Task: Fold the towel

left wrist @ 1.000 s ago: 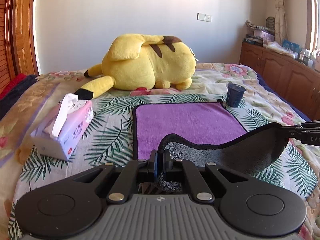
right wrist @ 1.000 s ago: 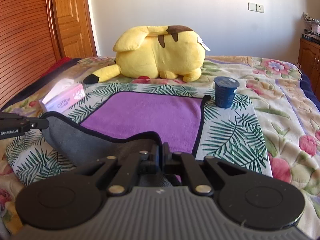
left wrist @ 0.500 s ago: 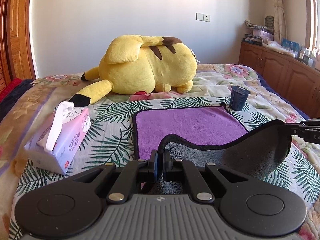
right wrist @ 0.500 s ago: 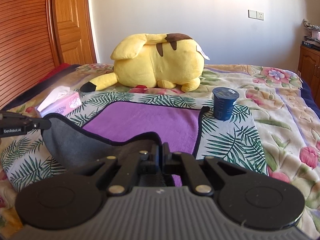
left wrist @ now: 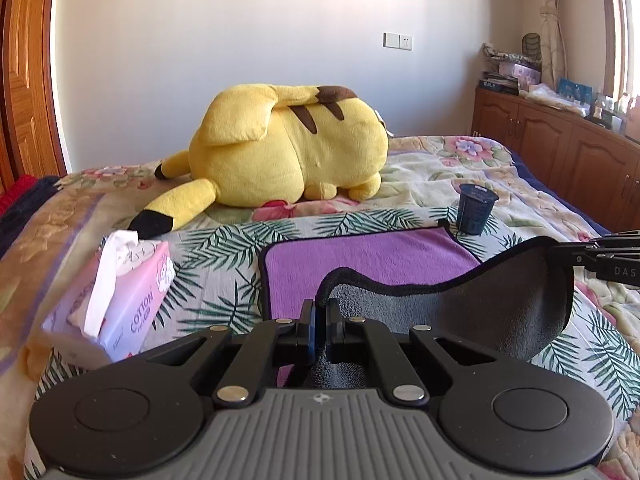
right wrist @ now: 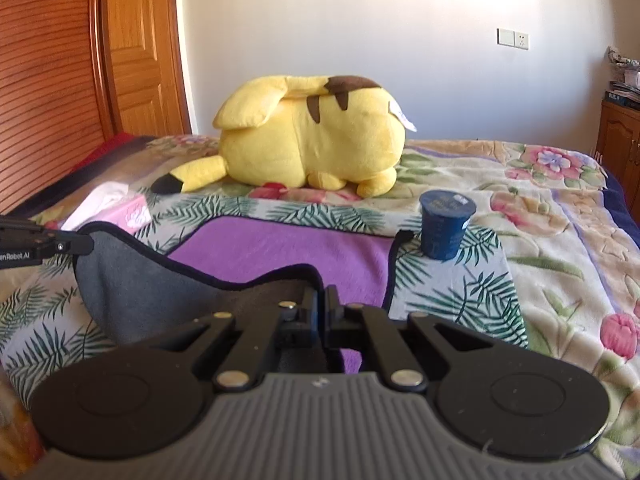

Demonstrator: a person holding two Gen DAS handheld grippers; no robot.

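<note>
A towel with a purple top [left wrist: 368, 258] [right wrist: 288, 250] and grey underside [left wrist: 460, 312] lies on the bed. Its near edge is lifted and folded forward, grey side [right wrist: 132, 280] showing. My left gripper [left wrist: 320, 312] is shut on the near left corner. My right gripper [right wrist: 320, 308] is shut on the near right corner. Each gripper also shows at the edge of the other view: the right one [left wrist: 600, 256] and the left one [right wrist: 44, 242], both holding the hem above the bed.
A large yellow plush toy [left wrist: 288, 152] lies behind the towel. A pink tissue box [left wrist: 124, 292] sits to the left. A dark blue cup [right wrist: 444, 224] stands at the towel's far right corner. Wooden cabinets [left wrist: 560, 160] run along the right; a wooden door [right wrist: 136, 48] stands left.
Both grippers have moved forward and a little up with the lifted towel edge. Less purple surface shows ahead of the grey fold, and the plush toy looms larger.
</note>
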